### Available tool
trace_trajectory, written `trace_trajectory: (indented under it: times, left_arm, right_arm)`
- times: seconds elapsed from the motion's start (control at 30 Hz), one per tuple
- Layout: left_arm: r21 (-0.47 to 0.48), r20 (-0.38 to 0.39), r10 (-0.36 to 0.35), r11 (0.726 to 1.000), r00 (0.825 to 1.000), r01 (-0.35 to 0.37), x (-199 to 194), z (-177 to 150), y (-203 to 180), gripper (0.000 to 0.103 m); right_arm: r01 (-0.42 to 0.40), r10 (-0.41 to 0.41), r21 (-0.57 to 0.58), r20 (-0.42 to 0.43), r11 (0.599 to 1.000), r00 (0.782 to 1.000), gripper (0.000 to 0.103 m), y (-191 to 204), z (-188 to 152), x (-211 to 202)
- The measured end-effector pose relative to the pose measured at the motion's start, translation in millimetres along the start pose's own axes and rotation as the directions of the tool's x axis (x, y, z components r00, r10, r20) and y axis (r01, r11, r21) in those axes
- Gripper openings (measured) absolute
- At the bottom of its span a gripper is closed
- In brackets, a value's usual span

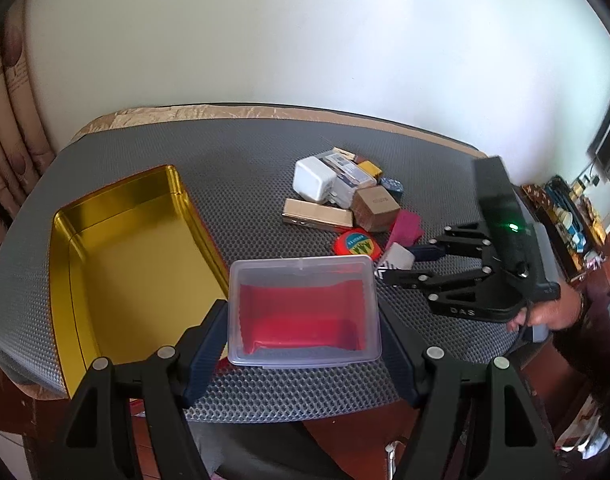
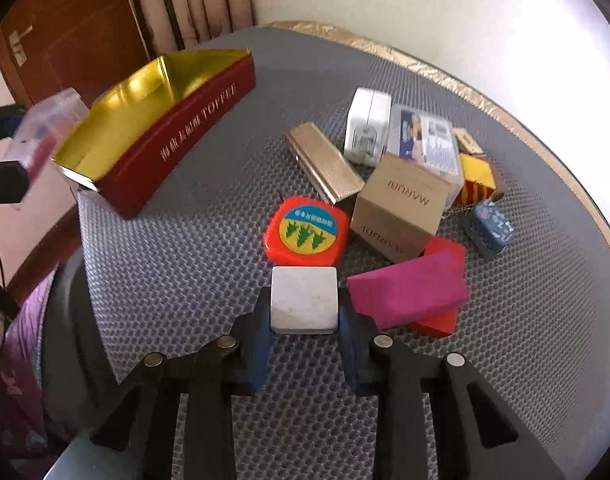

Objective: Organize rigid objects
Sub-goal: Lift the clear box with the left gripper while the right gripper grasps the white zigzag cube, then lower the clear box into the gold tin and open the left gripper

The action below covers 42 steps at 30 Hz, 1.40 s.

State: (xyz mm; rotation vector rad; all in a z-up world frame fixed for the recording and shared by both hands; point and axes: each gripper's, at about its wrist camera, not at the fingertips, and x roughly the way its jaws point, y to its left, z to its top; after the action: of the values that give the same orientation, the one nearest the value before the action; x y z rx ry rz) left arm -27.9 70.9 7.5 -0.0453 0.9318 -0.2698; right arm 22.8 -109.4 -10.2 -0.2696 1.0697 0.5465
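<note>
The left gripper [image 1: 303, 344] grasps a clear plastic box [image 1: 303, 312] with red contents, at 3 o'clock of the gold tin [image 1: 121, 264]. The right gripper [image 2: 305, 330] clamps a white square block [image 2: 304, 300] at 6 o'clock of the orange tape measure [image 2: 307, 230]

The left gripper [image 1: 303, 344] fills the lower part of its own view, its blue-padded fingers [image 1: 204, 354] pressed against the two sides of a clear plastic box [image 1: 305, 312]. The right gripper [image 2: 305, 312], at the bottom centre of its view, clamps a small silver block [image 2: 304, 299]. A bare hand [image 1: 553, 312] grips its handle at the right edge.
</note>
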Motion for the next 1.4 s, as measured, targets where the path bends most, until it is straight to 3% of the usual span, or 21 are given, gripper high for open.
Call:
trace_trajectory:
  times: [0.17,0.37,0.6,0.83,1.1,1.3,1.4]
  left_arm:
    - [-0.072,0.016,0.005,0.997,1.0,-0.004,-7,6,26,0.073]
    - [-0.127,0.036,0.102,0.987,0.994,-0.097,-9,18,65,0.073]
    - [-0.16,0.006,0.252,0.955,0.968,-0.248,24,36,116,0.073]
    - [-0.219,-0.064,0.303,0.925,0.951,-0.31,68,52,155,0.073]
    - [-0.259,-0.123,0.35,0.892,0.928,-0.371,93,60,176,0.073]
    - [-0.22,-0.175,0.397,0.877,0.901,-0.428,105,64,174,0.073]
    - [-0.191,-0.158,0.424,0.873,0.892,-0.449,102,65,167,0.073]
  right_arm:
    - [-0.038,0.033,0.052,0.088,0.998,0.996,0.028,6,-1,-20]
    - [-0.08,0.069,0.065,0.155,0.995,0.985,0.028,21,7,-33]
    - [-0.11,0.097,0.064,0.174,0.992,0.98,0.028,34,18,-33]
    - [-0.121,0.106,0.078,0.175,0.99,0.979,0.028,36,22,-30]
    - [-0.127,0.111,0.091,0.163,0.988,0.98,0.028,36,22,-25]
    - [-0.132,0.116,0.095,0.163,0.987,0.98,0.028,39,24,-24]
    - [-0.135,0.118,0.096,0.169,0.986,0.979,0.028,40,24,-25]
